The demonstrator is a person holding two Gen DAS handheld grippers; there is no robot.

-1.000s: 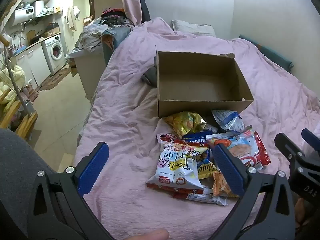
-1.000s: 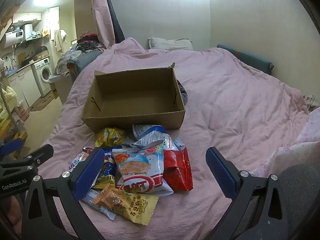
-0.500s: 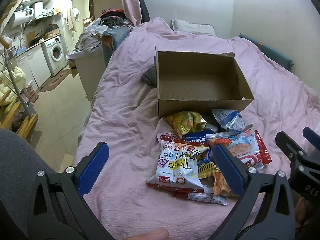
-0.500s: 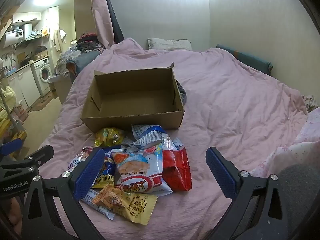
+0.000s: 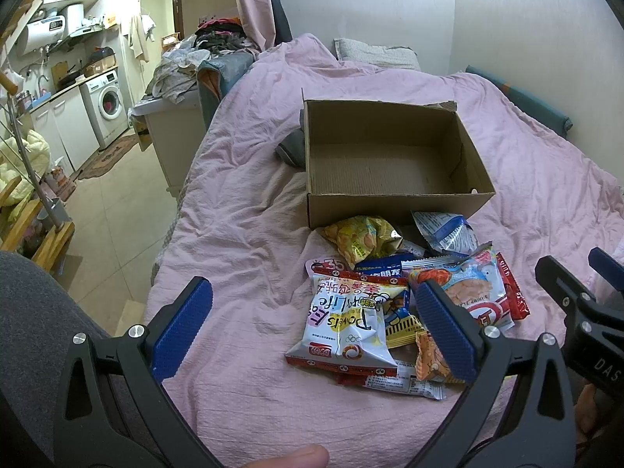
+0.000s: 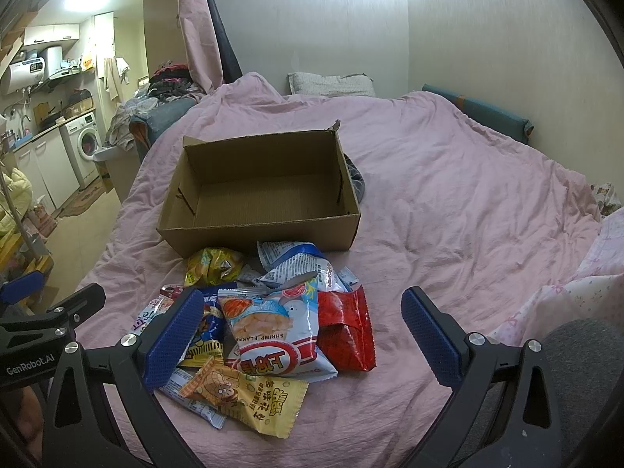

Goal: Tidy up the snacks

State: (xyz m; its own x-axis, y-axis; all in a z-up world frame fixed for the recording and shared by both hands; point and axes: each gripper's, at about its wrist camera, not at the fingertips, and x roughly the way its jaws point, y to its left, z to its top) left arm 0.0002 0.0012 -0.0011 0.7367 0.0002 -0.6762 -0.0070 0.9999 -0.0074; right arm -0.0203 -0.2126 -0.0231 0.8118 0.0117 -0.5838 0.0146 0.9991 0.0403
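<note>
A: Which step is in hand?

B: The very start, I judge. The cardboard box (image 5: 394,163) sits open and bare inside on the pink bed (image 5: 241,234), and every packet lies outside it, in a heap just beside its near wall.

A: And the grippers?

B: The left gripper (image 5: 312,323) and the right gripper (image 6: 300,335) both hang above the near edge of the heap, fingers spread wide, grasping nothing.

A: Where does each one aim?

B: The left one frames the white Dowels packet (image 5: 347,327) on the left side of the heap. The right one looks onto the shrimp flakes bag (image 6: 273,331), with the red packet (image 6: 345,335) touching its right edge and the yellow peanut packet (image 6: 249,394) partly tucked under its near end.

A: How do those lie?

B: The shrimp flakes bag lies flat on top, long axis running near to far, its crimped top toward the box. The Dowels packet also runs near to far, tilted slightly. The peanut packet lies slantwise, its long axis running from far left to near right.

A: So the next move?

B: Probably lowering onto a top packet, closing on one edge so that only that bag is pinched, then carrying it over the near wall of the box.
</note>
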